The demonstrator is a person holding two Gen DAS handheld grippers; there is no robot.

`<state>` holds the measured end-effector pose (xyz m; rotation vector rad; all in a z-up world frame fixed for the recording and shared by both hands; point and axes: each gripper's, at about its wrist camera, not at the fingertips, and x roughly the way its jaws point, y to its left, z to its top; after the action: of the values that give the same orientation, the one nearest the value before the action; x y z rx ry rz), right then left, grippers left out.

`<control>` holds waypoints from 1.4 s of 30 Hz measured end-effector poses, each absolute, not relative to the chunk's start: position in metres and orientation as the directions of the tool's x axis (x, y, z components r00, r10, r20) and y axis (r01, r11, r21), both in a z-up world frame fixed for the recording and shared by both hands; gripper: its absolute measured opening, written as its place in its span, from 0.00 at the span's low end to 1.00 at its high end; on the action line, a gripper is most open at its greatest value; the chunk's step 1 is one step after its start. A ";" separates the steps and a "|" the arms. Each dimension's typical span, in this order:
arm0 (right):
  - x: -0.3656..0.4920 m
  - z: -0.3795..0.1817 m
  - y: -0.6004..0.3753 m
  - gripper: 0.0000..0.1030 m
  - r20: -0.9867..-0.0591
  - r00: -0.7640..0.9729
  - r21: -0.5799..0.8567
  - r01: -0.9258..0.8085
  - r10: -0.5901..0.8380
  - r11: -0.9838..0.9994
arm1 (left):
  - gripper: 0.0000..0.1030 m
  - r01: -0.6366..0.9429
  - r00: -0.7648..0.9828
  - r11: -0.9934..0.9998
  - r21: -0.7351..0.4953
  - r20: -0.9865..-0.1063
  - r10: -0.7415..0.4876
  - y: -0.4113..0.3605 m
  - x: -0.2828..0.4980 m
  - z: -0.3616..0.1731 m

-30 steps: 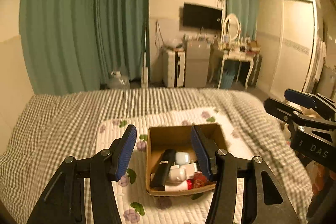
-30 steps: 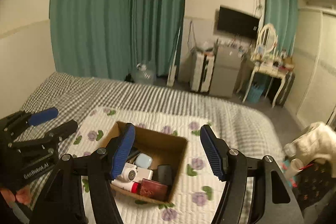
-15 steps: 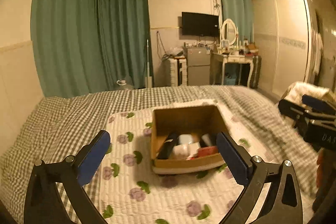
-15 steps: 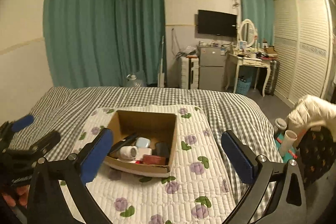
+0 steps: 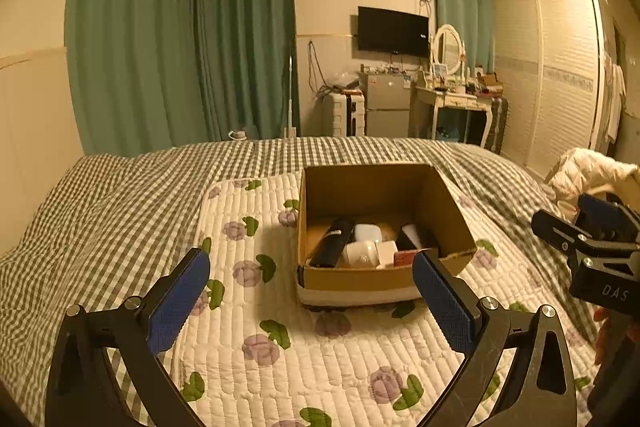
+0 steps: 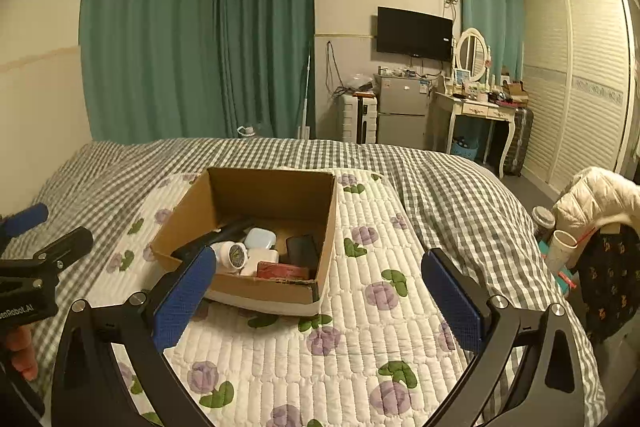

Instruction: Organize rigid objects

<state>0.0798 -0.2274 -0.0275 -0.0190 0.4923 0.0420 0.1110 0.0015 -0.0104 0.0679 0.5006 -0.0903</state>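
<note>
An open cardboard box (image 5: 360,277) stands on a white quilted floral mat (image 5: 280,367) on the bed; it also shows in the right wrist view (image 6: 256,291). Inside lie a black remote (image 5: 330,243), a white round jar (image 6: 232,253), a pale blue case (image 6: 260,238), a black wallet (image 6: 302,249) and a red box (image 6: 282,271). My left gripper (image 5: 312,301) is open and empty, held back from the box's near side. My right gripper (image 6: 318,303) is open and empty, near the box's front right corner.
The mat (image 6: 360,347) lies on a grey checked bedspread (image 5: 100,207). A white jacket (image 6: 600,199) and cups (image 6: 560,247) sit on a chair right of the bed. A dresser, fridge and wardrobe stand at the far wall.
Both grippers opened wide from a narrower gap and pulled back from the box, so it now sits farther ahead. The views levelled out.
</note>
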 end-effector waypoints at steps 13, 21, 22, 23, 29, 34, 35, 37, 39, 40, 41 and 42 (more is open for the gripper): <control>0.081 -0.031 -0.232 1.00 -0.489 0.872 0.013 -0.035 0.037 0.999 | 1.00 0.100 0.872 0.994 0.046 -0.485 -0.065 -0.003 0.107 -0.011; 0.081 -0.032 -0.233 1.00 -0.489 0.871 0.017 -0.032 0.036 0.999 | 1.00 0.114 0.874 0.992 0.056 -0.481 -0.074 -0.008 0.106 -0.010; 0.081 -0.032 -0.233 1.00 -0.490 0.871 0.016 -0.033 0.037 0.999 | 1.00 0.113 0.872 0.992 0.053 -0.484 -0.074 -0.007 0.106 -0.010; 0.081 -0.031 -0.234 1.00 -0.490 0.871 0.015 -0.035 0.038 0.999 | 1.00 0.113 0.871 0.992 0.050 -0.486 -0.075 -0.007 0.106 -0.011; 0.081 -0.034 -0.231 1.00 -0.491 0.871 -0.006 -0.044 0.035 0.999 | 1.00 0.119 0.867 0.992 0.039 -0.490 -0.085 -0.003 0.108 -0.011; 0.081 -0.033 -0.227 1.00 -0.484 0.874 -0.012 -0.053 0.040 0.999 | 1.00 0.118 0.862 0.992 0.037 -0.500 -0.084 -0.003 0.109 -0.012; 0.081 -0.033 -0.225 1.00 -0.483 0.875 -0.016 -0.055 0.040 0.998 | 1.00 0.115 0.862 0.993 0.039 -0.501 -0.080 -0.003 0.109 -0.012; 0.081 -0.034 -0.225 1.00 -0.485 0.874 -0.019 -0.055 0.039 0.998 | 1.00 0.112 0.862 0.993 0.041 -0.501 -0.076 -0.003 0.109 -0.012; 0.081 -0.034 -0.225 1.00 -0.493 0.869 -0.014 -0.056 0.042 0.998 | 1.00 0.107 0.864 0.993 0.045 -0.499 -0.071 -0.003 0.108 -0.012; 0.081 -0.035 -0.225 1.00 -0.495 0.868 -0.013 -0.053 0.040 0.998 | 1.00 0.100 0.868 0.994 0.047 -0.493 -0.064 -0.002 0.107 -0.012; 0.081 -0.035 -0.226 1.00 -0.496 0.867 -0.013 -0.050 0.037 0.999 | 1.00 0.094 0.872 0.994 0.048 -0.487 -0.059 -0.002 0.107 -0.011; 0.082 -0.036 -0.226 1.00 -0.498 0.867 -0.012 -0.049 0.036 0.999 | 1.00 0.093 0.873 0.995 0.048 -0.484 -0.058 -0.002 0.106 -0.011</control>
<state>0.0816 -0.2259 -0.0357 -0.0250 0.5207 0.0448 0.1061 -0.0018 -0.0108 0.0708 0.5029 -0.0788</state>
